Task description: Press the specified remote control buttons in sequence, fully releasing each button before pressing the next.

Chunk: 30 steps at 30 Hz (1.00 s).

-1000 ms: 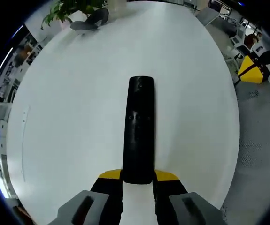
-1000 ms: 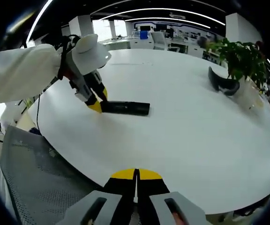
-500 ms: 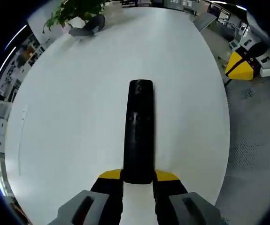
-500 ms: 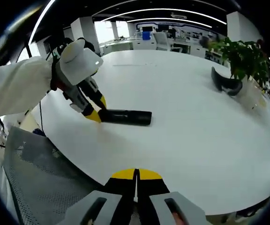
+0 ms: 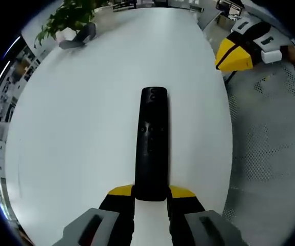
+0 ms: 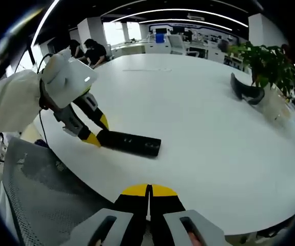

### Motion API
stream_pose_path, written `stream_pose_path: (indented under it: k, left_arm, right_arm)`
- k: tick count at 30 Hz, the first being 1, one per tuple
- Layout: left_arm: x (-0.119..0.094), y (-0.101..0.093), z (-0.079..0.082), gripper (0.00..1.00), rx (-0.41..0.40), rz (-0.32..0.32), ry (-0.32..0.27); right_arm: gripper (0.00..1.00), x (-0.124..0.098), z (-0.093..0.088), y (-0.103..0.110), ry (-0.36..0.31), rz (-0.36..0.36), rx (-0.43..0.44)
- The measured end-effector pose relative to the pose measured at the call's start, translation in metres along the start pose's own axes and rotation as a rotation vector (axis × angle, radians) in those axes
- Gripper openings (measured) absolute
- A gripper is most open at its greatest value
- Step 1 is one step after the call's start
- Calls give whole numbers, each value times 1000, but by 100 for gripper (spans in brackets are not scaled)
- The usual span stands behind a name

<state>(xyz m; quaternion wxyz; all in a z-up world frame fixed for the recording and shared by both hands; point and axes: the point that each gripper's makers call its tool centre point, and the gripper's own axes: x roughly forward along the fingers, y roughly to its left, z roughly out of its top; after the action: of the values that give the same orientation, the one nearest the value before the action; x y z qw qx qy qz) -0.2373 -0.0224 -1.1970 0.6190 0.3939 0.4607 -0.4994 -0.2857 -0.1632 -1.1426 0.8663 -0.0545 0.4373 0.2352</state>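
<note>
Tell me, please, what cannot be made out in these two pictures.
- Left gripper view: the near end of the long black remote control is hidden between the left gripper's yellow-tipped fingers; its button markings are too small to read.
- Right gripper view: the remote's buttons are too small.
- Right gripper view: the dark curved object beside the potted plant is too small to identify.

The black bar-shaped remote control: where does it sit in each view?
Left gripper view: black bar-shaped remote control at centre, its near end between the left gripper's yellow-tipped jaws.
Right gripper view: left of centre, on the white table.
Shared landmark: the potted green plant.
</note>
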Motion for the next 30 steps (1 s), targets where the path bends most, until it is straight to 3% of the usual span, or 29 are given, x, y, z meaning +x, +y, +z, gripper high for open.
stream_pose_path:
  k: [17,30]
  left_arm:
    - [0,-33,1,23,23,-8,-7]
    - [-2,-57,2,23,17,-16,-50]
  right_arm:
    - [0,2,-3,-2,17,-6,2]
    - [0,2,-4,-2,24,-3,12]
